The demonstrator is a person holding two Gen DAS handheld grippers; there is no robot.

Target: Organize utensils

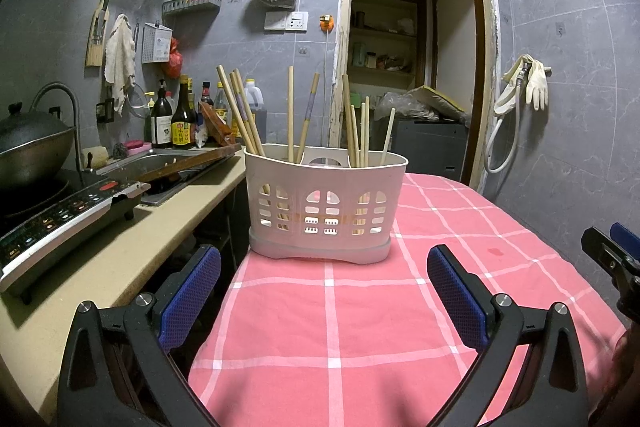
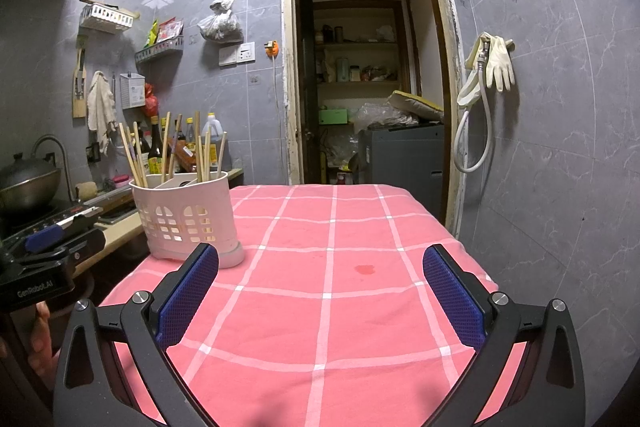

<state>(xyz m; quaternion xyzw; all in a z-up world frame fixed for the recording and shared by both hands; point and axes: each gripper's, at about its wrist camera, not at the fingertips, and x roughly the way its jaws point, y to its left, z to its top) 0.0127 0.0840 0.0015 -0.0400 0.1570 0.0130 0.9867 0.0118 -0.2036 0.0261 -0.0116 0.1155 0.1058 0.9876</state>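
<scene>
Both grippers wide open, empty: left gripper (image 1: 324, 291) facing white basket (image 1: 326, 203) of chopsticks (image 1: 240, 111), right gripper (image 2: 320, 291) over pink checked tablecloth (image 2: 340, 307)

Home kitchen: wok (image 1: 28, 143), sink (image 1: 160, 163), sauce bottles (image 1: 172, 119).

Lower ends hiding, edges cropping

The chopsticks (image 1: 298, 115) are vanishing into the white holder (image 1: 326, 203); the frame edge is cropping the right gripper (image 1: 614, 259); bottle labels (image 1: 181, 133) are staying illegible.
</scene>
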